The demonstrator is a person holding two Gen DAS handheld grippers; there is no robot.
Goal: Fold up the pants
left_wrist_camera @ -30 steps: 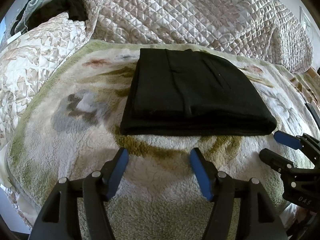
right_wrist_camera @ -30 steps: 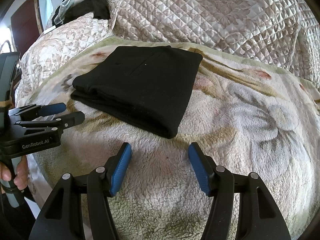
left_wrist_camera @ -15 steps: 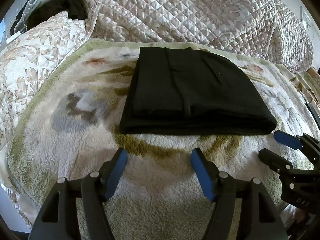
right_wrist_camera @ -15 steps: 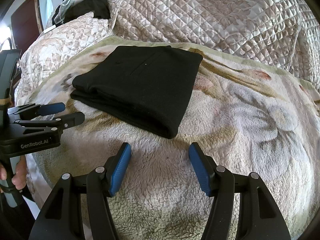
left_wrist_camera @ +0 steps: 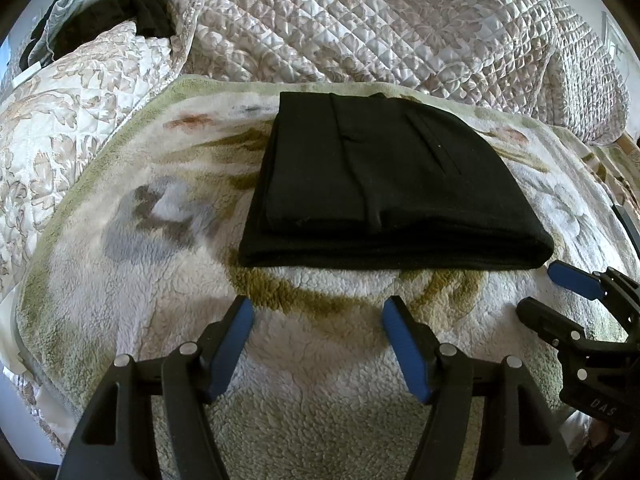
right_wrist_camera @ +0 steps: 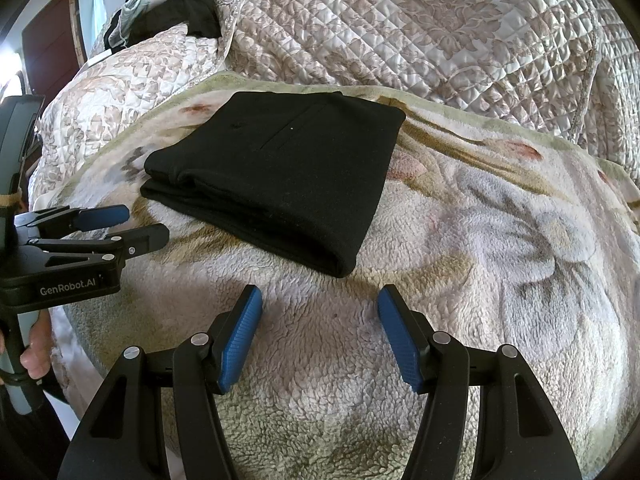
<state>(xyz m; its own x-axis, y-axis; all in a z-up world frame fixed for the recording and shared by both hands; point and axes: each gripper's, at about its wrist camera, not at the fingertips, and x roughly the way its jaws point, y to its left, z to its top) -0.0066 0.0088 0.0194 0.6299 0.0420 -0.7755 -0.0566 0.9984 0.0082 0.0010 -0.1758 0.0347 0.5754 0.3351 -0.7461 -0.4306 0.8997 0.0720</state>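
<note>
The black pants (left_wrist_camera: pixel 384 184) lie folded into a flat rectangle on the fleece blanket (left_wrist_camera: pixel 160 288); they also show in the right wrist view (right_wrist_camera: pixel 280 176). My left gripper (left_wrist_camera: pixel 318 310) is open and empty, just short of the pants' near folded edge. My right gripper (right_wrist_camera: pixel 320 300) is open and empty, just short of the pants' near right corner. Each gripper shows in the other's view: the right one (left_wrist_camera: pixel 548 288) at the right edge, the left one (right_wrist_camera: pixel 140 224) at the left edge, both open.
A quilted bedspread (left_wrist_camera: pixel 400 28) rises behind the blanket. A pile of dark and grey clothes (left_wrist_camera: pixel 100 12) lies at the far left on a quilted cushion (left_wrist_camera: pixel 72 96). The blanket's edge drops off at the near left (left_wrist_camera: pixel 24 320).
Both grippers have stayed almost still; the left one drifted very slightly back. The pants have not moved.
</note>
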